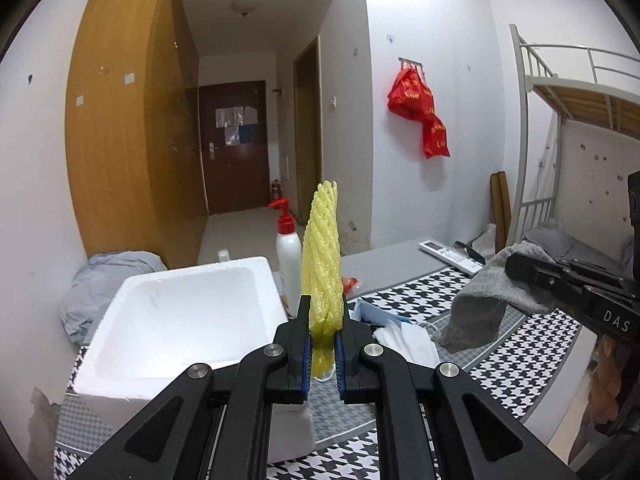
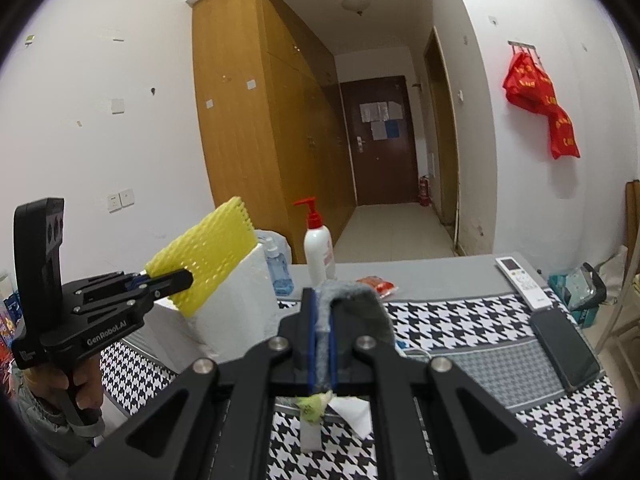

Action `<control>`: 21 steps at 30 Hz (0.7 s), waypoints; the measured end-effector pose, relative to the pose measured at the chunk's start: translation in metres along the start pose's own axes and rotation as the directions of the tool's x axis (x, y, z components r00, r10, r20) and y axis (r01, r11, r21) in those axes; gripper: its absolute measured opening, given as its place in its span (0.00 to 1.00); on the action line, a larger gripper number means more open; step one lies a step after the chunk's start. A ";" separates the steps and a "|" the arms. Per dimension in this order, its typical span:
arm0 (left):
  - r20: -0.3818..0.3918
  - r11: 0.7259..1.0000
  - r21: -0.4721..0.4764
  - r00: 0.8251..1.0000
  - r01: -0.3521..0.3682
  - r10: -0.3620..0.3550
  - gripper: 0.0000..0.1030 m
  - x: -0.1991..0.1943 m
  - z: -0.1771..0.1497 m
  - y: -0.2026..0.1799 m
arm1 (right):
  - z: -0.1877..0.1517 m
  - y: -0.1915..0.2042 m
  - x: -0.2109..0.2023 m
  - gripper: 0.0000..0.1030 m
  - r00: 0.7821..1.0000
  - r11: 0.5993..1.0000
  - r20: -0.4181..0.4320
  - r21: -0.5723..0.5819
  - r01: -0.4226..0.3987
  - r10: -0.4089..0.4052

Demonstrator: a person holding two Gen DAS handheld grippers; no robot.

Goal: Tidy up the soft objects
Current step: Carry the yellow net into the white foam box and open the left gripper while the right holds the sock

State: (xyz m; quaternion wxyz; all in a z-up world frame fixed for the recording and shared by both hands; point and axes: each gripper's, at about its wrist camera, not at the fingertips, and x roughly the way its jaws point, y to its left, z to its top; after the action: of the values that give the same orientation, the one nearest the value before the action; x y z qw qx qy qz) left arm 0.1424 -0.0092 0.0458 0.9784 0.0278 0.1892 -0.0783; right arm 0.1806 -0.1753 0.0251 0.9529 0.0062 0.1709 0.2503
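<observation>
My left gripper (image 1: pixel 323 316) is shut on a yellow foam net sleeve (image 1: pixel 322 256), which stands upright between its blue pads, just right of the white foam box (image 1: pixel 176 320). From the right wrist view the same left gripper (image 2: pixel 176 278) holds the yellow sleeve (image 2: pixel 204 252) above the box's near edge (image 2: pixel 236 312). My right gripper (image 2: pixel 323 312) is shut on a grey cloth (image 2: pixel 360 304) that drapes over its right finger. In the left wrist view that cloth (image 1: pixel 488 296) hangs from the right gripper (image 1: pixel 516 266) above the table.
A houndstooth cloth (image 2: pixel 480 320) covers the table. A white pump bottle (image 1: pixel 289 264), a blue spray bottle (image 2: pixel 278 268), a red packet (image 2: pixel 378 284), a remote (image 2: pixel 522 280), a phone (image 2: pixel 566 352) and white face masks (image 1: pixel 404 340) lie around. A bunk bed (image 1: pixel 560 120) stands at right.
</observation>
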 end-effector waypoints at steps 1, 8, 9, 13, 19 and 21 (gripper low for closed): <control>0.005 1.000 -0.003 1.000 -0.005 0.005 0.10 -0.002 0.000 0.002 | 0.001 0.002 0.001 0.07 1.000 1.000 0.003 -0.001 -0.005 0.005; 0.027 0.998 -0.021 0.998 -0.058 0.058 0.10 -0.009 0.005 0.015 | 0.005 0.010 0.007 0.07 0.999 0.999 0.017 -0.003 -0.038 0.038; 0.028 0.998 -0.027 0.997 -0.065 0.066 0.10 -0.009 0.005 0.017 | 0.006 0.011 0.008 0.07 0.999 0.999 0.016 -0.005 -0.043 0.043; 0.023 0.993 -0.054 0.994 -0.105 0.107 0.10 -0.009 0.007 0.031 | 0.006 0.018 0.012 0.07 0.998 0.998 0.015 -0.019 -0.061 0.061; 0.009 0.985 -0.092 0.989 -0.145 0.147 0.10 -0.008 0.004 0.046 | 0.007 0.022 0.019 0.07 0.997 0.997 0.009 -0.025 -0.077 0.077; 0.004 0.982 -0.100 0.987 -0.158 0.159 0.10 -0.007 0.002 0.050 | 0.007 0.024 0.021 0.07 0.996 0.996 0.008 -0.027 -0.083 0.084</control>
State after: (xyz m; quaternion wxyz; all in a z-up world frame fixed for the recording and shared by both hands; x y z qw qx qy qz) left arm 0.1445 0.0411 0.0517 0.9828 -0.0066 0.1843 0.0093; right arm 0.1881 -0.1435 0.0273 0.9424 0.0019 0.1630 0.2921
